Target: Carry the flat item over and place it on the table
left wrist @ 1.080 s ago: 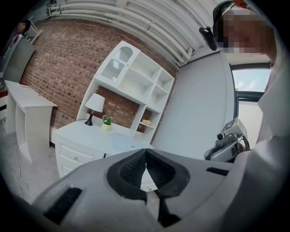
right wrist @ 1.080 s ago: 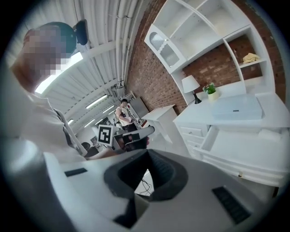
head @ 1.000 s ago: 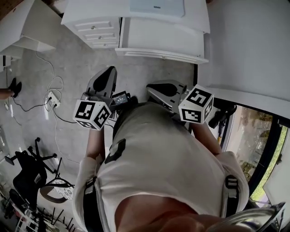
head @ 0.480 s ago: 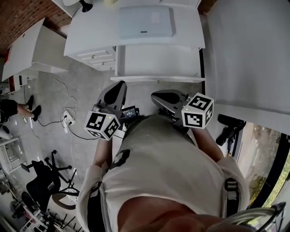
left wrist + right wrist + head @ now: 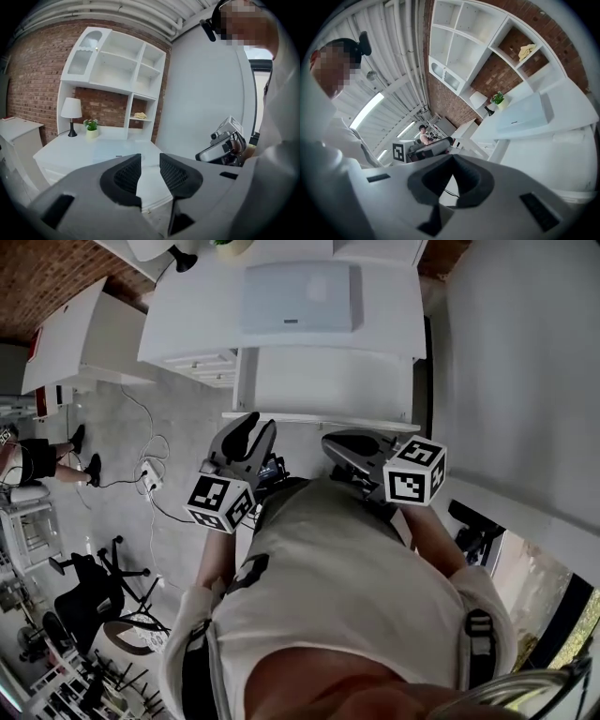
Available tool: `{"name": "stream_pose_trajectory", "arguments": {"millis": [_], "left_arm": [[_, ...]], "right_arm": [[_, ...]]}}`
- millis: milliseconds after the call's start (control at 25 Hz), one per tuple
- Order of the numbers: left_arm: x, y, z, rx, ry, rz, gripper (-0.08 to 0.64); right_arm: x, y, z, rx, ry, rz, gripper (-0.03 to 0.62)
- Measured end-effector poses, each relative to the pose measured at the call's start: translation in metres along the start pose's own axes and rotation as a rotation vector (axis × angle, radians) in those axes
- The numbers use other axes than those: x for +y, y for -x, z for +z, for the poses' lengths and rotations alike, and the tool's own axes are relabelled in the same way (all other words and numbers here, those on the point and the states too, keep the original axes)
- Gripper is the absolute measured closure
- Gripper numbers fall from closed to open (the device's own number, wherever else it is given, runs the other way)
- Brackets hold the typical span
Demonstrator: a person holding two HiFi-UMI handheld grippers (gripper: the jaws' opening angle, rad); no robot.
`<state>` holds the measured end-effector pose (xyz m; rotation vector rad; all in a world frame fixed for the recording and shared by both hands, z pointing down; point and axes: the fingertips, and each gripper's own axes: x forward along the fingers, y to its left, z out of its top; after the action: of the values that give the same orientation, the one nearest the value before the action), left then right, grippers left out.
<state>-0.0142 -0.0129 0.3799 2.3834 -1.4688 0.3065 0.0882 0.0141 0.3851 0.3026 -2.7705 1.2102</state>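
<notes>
The flat item (image 5: 298, 298) is a pale blue-grey slab lying on the white desk (image 5: 389, 296) ahead of me; it also shows in the left gripper view (image 5: 110, 151) and the right gripper view (image 5: 524, 114). My left gripper (image 5: 258, 423) is held in front of my chest and points at the desk. Its jaws (image 5: 149, 158) have just been opening and stand slightly apart with nothing between them. My right gripper (image 5: 339, 441) is beside it, also short of the desk, and its jaws (image 5: 452, 158) are shut and empty.
A white shelf unit (image 5: 117, 61) rises behind the desk, with a lamp (image 5: 71, 108) and a small plant (image 5: 91, 125) on the desktop. Drawers (image 5: 199, 365) sit at the desk's left. Floor cables (image 5: 150, 479) and an office chair (image 5: 80, 601) are left; a white wall is right.
The desk and flat item have come closer and lower in the head view as both grippers advanced toward them. The left jaws have parted; the right stay shut.
</notes>
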Motion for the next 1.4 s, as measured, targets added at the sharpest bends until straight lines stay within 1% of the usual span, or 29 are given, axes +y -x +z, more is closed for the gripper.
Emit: {"name": "stream_pose_trajectory", "arguments": {"millis": [160, 320, 480, 600, 680, 800, 920, 1000, 1120, 1200, 1240, 1400], "left_arm": [[0.010, -0.007, -0.001, 0.022, -0.007, 0.054, 0.439], [0.034, -0.004, 0.001, 0.039, -0.012, 0.110, 0.449], [0.067, -0.001, 0.000, 0.038, -0.006, 0.144, 0.465], [0.096, -0.007, -0.003, 0.033, 0.007, 0.145, 0.472], [0.117, -0.016, -0.003, 0.035, 0.020, 0.133, 0.472], [0.146, -0.033, 0.001, 0.031, 0.043, 0.103, 0.472], [0.180, -0.048, 0.004, 0.033, 0.056, 0.080, 0.472], [0.203, -0.060, 0.003, 0.049, 0.057, 0.057, 0.472], [0.226, -0.086, -0.008, 0.102, 0.065, -0.007, 0.462], [0.241, -0.109, -0.015, 0.129, 0.075, -0.047, 0.431], [0.248, -0.122, -0.018, 0.138, 0.094, -0.068, 0.412], [0.273, -0.177, -0.033, 0.184, 0.238, -0.151, 0.257]], "right_arm": [[-0.016, 0.001, 0.001, 0.028, -0.027, 0.024, 0.581], [-0.023, -0.005, 0.005, 0.039, -0.051, 0.032, 0.581], [-0.034, -0.018, 0.006, 0.058, -0.074, -0.002, 0.581], [-0.046, -0.030, 0.013, 0.065, -0.072, -0.050, 0.581], [-0.056, -0.037, 0.022, 0.060, -0.080, -0.098, 0.581], [-0.075, -0.046, 0.034, 0.052, -0.121, -0.184, 0.581], [-0.096, -0.063, 0.044, 0.072, -0.165, -0.256, 0.581], [-0.110, -0.077, 0.052, 0.086, -0.170, -0.292, 0.581], [-0.138, -0.086, 0.067, 0.096, -0.149, -0.355, 0.581], [-0.166, -0.085, 0.083, 0.082, -0.138, -0.421, 0.581], [-0.182, -0.083, 0.091, 0.066, -0.138, -0.456, 0.581], [-0.253, -0.071, 0.122, -0.035, -0.190, -0.604, 0.580]]}}
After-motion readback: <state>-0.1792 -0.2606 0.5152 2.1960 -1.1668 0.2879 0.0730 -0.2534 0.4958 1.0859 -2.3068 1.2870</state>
